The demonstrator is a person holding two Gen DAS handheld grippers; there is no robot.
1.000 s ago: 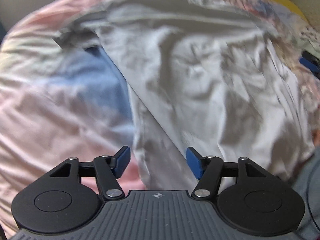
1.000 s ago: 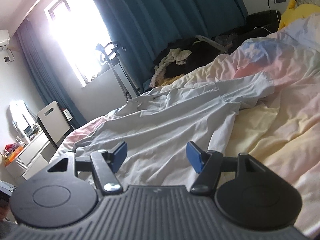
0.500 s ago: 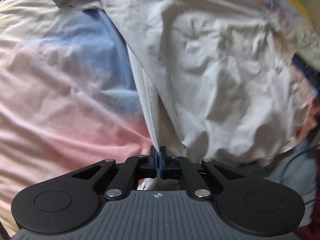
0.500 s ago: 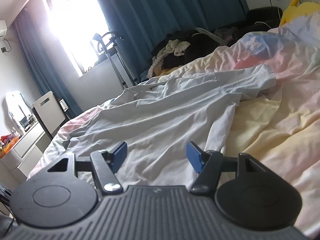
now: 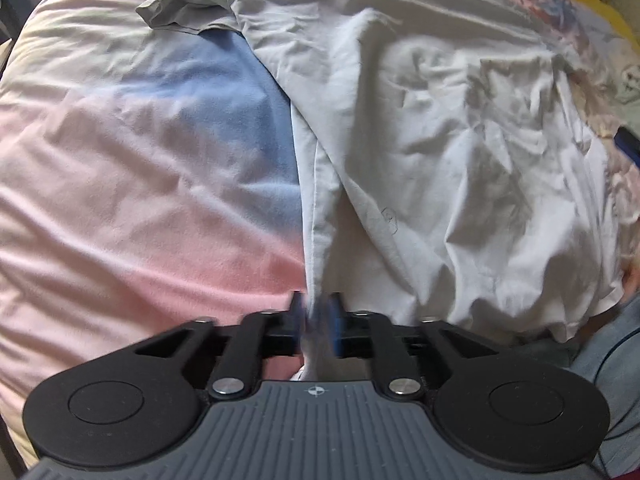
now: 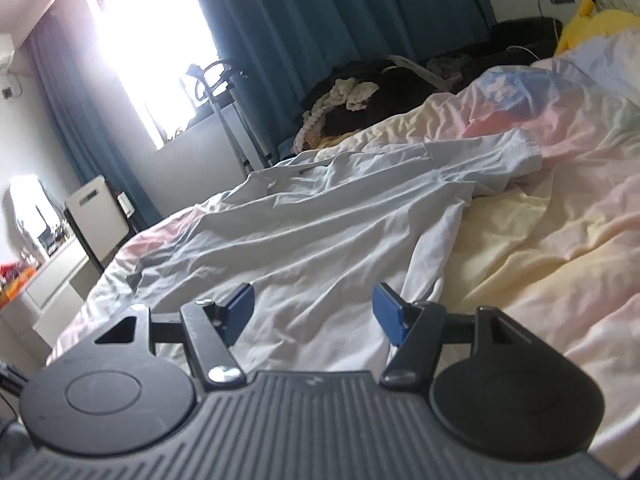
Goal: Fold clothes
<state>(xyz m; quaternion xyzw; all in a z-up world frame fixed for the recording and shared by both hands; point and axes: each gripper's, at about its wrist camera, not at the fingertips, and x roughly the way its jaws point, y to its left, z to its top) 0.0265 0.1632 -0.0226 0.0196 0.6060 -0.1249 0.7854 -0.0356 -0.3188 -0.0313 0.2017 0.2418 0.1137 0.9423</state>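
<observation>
A white short-sleeved shirt [image 5: 440, 140] lies spread and wrinkled on a pastel pink, blue and yellow duvet [image 5: 140, 180]. My left gripper [image 5: 316, 324] points steeply down at the shirt's left side edge near the hem. Its blue pads are blurred and the jaws are opening, with a strip of the shirt's edge still between them. In the right wrist view the same shirt [image 6: 320, 232] stretches away toward its collar and one sleeve. My right gripper [image 6: 312, 312] hovers open just above the shirt's near edge, with nothing between its fingers.
A yellow plush toy [image 6: 600, 20] lies at the bed's far right. Dark clothes and a cream knit [image 6: 360, 96] are piled beyond the duvet [image 6: 560, 220], before teal curtains and a bright window. A white cabinet [image 6: 96, 216] stands at the left. A person's grey-blue trouser leg [image 5: 612, 352] is at the bed's edge.
My left gripper went from open to shut on the shirt's side edge, and now its jaws have parted again. The right gripper stayed open and barely moved.
</observation>
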